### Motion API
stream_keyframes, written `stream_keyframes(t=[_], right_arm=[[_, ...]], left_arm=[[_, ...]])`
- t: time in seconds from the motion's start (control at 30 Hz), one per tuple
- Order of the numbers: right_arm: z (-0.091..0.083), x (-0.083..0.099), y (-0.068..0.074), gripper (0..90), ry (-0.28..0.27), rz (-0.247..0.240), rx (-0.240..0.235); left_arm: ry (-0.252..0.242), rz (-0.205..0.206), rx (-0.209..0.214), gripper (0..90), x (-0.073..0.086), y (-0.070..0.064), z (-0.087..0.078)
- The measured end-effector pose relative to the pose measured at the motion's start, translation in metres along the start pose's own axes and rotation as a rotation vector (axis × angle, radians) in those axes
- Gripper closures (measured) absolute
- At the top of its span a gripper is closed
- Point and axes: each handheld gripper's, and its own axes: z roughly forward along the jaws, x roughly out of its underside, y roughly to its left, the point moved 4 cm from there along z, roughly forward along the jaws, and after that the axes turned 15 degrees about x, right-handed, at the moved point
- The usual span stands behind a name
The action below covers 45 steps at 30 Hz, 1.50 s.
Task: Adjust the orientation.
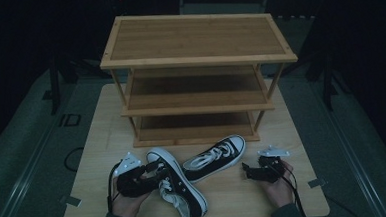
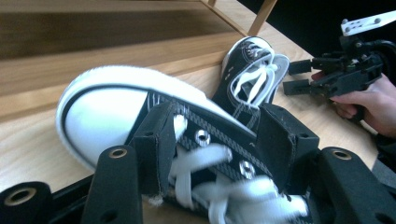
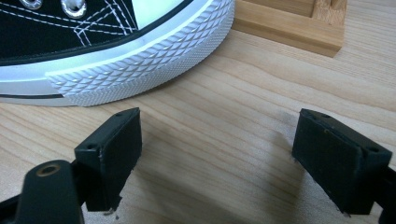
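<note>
A: What is seen first, going from the biggest thing down?

B: A pale wooden table (image 1: pixel 103 158) is seen under dim light, and on its far half a three-tier bamboo shoe rack (image 1: pixel 196 38) is set, all of its shelves bare.

A: And in front of the rack?

B: Two black canvas low-top sneakers with white laces and white rubber toe caps are laid on the table. The left sneaker (image 1: pixel 177 184) is placed with its toe toward the rack and its heel toward the person. The right sneaker (image 1: pixel 214 157) is laid at an angle just beside it, toe pointing up and to the right, close to the rack's bottom rail; whether the two shoes touch cannot be told.

A: How is the left gripper (image 2: pixel 212 144) held?

B: It is gripped in the person's left hand (image 1: pixel 127 199), and its black jaws are placed on either side of the left sneaker's laced upper, over the eyelets. The pads are seen against the canvas on both sides, so the shoe is pinched across its top while its sole rests on the table.

A: And the right gripper (image 3: pixel 217 158)?

B: It is held in the right hand (image 1: pixel 277 186), low over bare table, with its jaws spread wide and nothing between them. The ribbed white toe bumper of the right sneaker (image 3: pixel 140 65) is seen just ahead of it, near but apart from the jaws, with a corner of the rack's base (image 3: pixel 289 25) beyond.
</note>
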Motion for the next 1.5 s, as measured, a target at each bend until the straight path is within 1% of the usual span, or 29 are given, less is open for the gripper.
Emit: stream_keyframes(t=[0.1,0.13,0.17,0.23,0.27,0.33,0.37,0.43,0.5,0.53,0.57,0.63,0.7,0.73,0.8,0.87,0.9,0.93,0.97,1.0,1.03,1.07,1.1,1.13,1.2,1.23,1.33,1.43,1.5], right_arm=[[0.000,0.000,0.000,15.3,0.000,0.000,0.000],[0.000,0.000,0.000,15.3,0.000,0.000,0.000],[0.000,0.000,0.000,15.3,0.000,0.000,0.000],[0.000,0.000,0.000,15.3,0.000,0.000,0.000],[0.000,0.000,0.000,15.3,0.000,0.000,0.000],[0.000,0.000,0.000,15.3,0.000,0.000,0.000],[0.000,0.000,0.000,15.3,0.000,0.000,0.000],[0.000,0.000,0.000,15.3,0.000,0.000,0.000],[0.000,0.000,0.000,15.3,0.000,0.000,0.000],[0.000,0.000,0.000,15.3,0.000,0.000,0.000],[0.000,0.000,0.000,15.3,0.000,0.000,0.000],[0.000,0.000,0.000,15.3,0.000,0.000,0.000],[0.000,0.000,0.000,15.3,0.000,0.000,0.000],[0.000,0.000,0.000,15.3,0.000,0.000,0.000],[0.000,0.000,0.000,15.3,0.000,0.000,0.000],[0.000,0.000,0.000,15.3,0.000,0.000,0.000],[0.000,0.000,0.000,15.3,0.000,0.000,0.000],[0.000,0.000,0.000,15.3,0.000,0.000,0.000],[0.000,0.000,0.000,15.3,0.000,0.000,0.000],[0.000,0.000,0.000,15.3,0.000,0.000,0.000],[0.000,0.000,0.000,15.3,0.000,0.000,0.000],[0.000,0.000,0.000,15.3,0.000,0.000,0.000],[0.000,0.000,0.000,15.3,0.000,0.000,0.000],[0.000,0.000,0.000,15.3,0.000,0.000,0.000],[0.000,0.000,0.000,15.3,0.000,0.000,0.000],[0.000,0.000,0.000,15.3,0.000,0.000,0.000],[0.000,0.000,0.000,15.3,0.000,0.000,0.000],[0.000,0.000,0.000,15.3,0.000,0.000,0.000],[0.000,0.000,0.000,15.3,0.000,0.000,0.000]], left_arm=[[-0.008,-0.007,-0.005,47.5,0.005,-0.002,-0.009],[-0.008,-0.007,-0.005,47.5,0.005,-0.002,-0.009],[-0.007,-0.015,-0.007,47.5,0.009,-0.005,-0.016],[-0.008,-0.025,-0.008,48.3,0.015,-0.007,-0.023],[-0.003,-0.037,-0.005,48.8,0.019,-0.008,-0.026],[-0.004,-0.044,-0.006,49.5,0.022,-0.008,-0.028],[-0.007,-0.068,-0.006,49.5,0.030,-0.009,-0.033],[-0.008,-0.091,0.002,49.5,0.038,-0.011,-0.035],[0.018,-0.093,0.005,49.1,0.045,-0.013,-0.034],[0.018,-0.093,0.005,48.7,0.045,-0.013,-0.034],[0.022,-0.111,0.019,47.7,0.050,-0.014,-0.032],[0.034,-0.114,0.031,46.6,0.052,-0.016,-0.027],[0.043,-0.107,0.048,45.7,0.052,-0.019,-0.022],[0.043,-0.107,0.048,45.4,0.052,-0.019,-0.022],[0.072,-0.104,0.053,45.1,0.054,-0.021,-0.013],[0.092,-0.119,0.053,44.9,0.058,-0.019,-0.007],[0.092,-0.119,0.053,45.0,0.058,-0.019,-0.007],[0.098,-0.124,0.056,46.7,0.060,-0.017,-0.002],[0.098,-0.124,0.056,49.2,0.060,-0.017,-0.002],[0.107,-0.131,0.067,51.5,0.061,-0.016,0.001],[0.116,-0.134,0.073,51.5,0.061,-0.016,0.003],[0.124,-0.136,0.077,55.9,0.061,-0.016,0.006],[0.126,-0.140,0.086,58.0,0.059,-0.016,0.008],[0.126,-0.140,0.086,60.3,0.059,-0.016,0.008],[0.130,-0.145,0.087,60.3,0.058,-0.016,0.009],[0.128,-0.150,0.092,69.4,0.058,-0.016,0.009],[0.125,-0.165,0.096,77.9,0.058,-0.017,0.009],[0.117,-0.181,0.100,82.6,0.058,-0.015,0.008],[0.107,-0.190,0.093,84.6,0.057,-0.014,0.007]])
